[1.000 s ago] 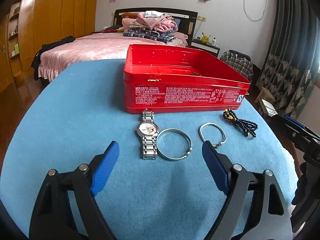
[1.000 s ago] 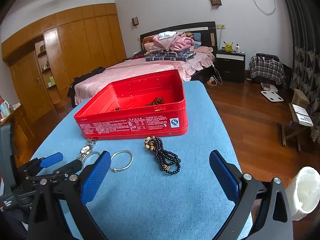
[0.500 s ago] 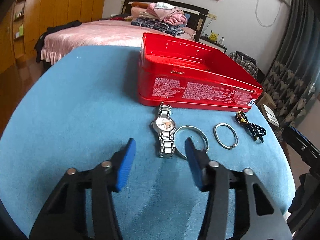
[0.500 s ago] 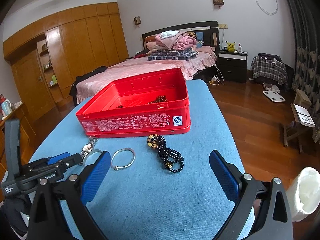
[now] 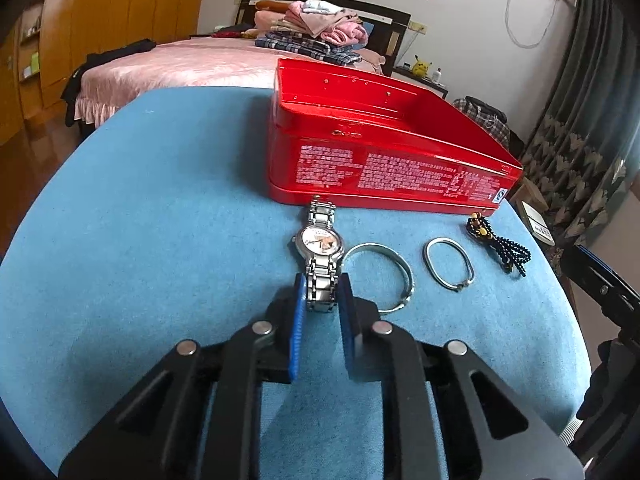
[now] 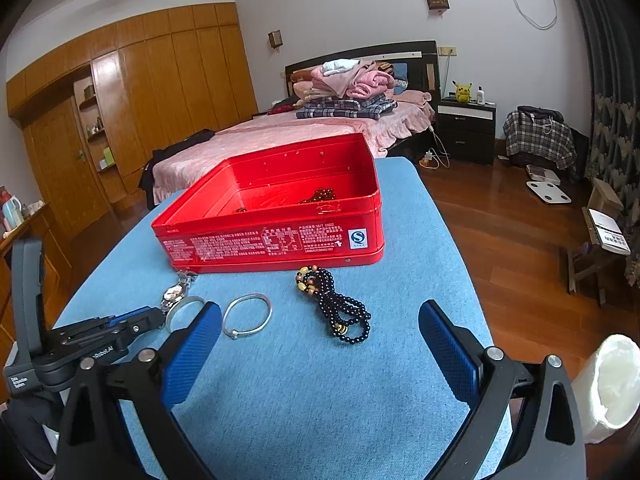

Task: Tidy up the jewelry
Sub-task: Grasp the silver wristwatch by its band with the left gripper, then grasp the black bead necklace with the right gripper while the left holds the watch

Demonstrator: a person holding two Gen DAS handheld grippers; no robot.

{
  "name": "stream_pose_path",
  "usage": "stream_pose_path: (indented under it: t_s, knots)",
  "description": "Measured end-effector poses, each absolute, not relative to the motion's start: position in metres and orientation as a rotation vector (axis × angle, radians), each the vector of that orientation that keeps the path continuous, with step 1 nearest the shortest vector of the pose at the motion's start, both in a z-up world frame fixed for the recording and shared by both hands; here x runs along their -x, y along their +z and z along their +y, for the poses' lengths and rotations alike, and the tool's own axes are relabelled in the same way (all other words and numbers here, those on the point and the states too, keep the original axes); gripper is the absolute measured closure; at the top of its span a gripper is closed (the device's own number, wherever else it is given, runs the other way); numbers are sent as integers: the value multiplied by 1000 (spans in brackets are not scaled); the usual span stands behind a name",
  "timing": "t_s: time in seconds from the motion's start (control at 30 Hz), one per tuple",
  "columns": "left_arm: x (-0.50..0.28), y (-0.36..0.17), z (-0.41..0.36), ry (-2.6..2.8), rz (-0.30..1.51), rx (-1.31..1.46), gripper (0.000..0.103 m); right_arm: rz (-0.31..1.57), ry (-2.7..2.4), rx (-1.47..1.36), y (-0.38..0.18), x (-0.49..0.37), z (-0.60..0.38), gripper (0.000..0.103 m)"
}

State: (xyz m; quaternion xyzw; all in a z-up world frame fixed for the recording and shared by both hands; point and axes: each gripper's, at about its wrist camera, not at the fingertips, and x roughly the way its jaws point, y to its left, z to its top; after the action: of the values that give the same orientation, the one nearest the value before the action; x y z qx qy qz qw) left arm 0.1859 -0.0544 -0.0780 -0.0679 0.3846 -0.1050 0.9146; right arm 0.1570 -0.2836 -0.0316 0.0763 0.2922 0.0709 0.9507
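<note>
Blue-covered table [image 5: 160,220]. On it: open red tin [image 5: 384,160] at far side; in front, left to right, silver watch [image 5: 321,250], bangle [image 5: 384,276], thinner bracelet [image 5: 449,264], dark bead string [image 5: 500,246].

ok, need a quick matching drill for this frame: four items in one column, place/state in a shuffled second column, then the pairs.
Items:
1. watch
2. black bead bracelet
3. right gripper
4. red tin

States:
A. open, holding nothing
B. lid off, dark beads inside
C. band between the blue fingers of the left gripper
D. loose on the blue cloth, in front of the tin's right end

Pairs: 1-C, 2-D, 3-A, 4-B
</note>
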Motion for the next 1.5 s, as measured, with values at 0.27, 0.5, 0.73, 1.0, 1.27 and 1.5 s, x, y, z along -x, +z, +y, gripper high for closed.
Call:
stream_pose_path:
  t_s: [0.27,0.5,0.73,1.0,1.27,1.5]
  knots:
    - [-174,-76,-43,-207,793,149,88,596,146,-161,-35,-157,-283,6]
    - [-191,-76,-43,-196,815,157,75,601,149,-156,-35,-157,-282,6]
    - [-212,-79,-55,-152,848,99,75,602,148,-162,-36,-158,-281,6]
    - [-212,-78,-57,-135,851,77,76,606,150,-169,-39,-162,-284,6]
    - [-214,-77,-54,-139,850,99,75,726,175,-168,-54,-197,-292,13]
    - [-214,-77,-53,-141,848,107,76,797,251,-223,-65,-204,-295,52]
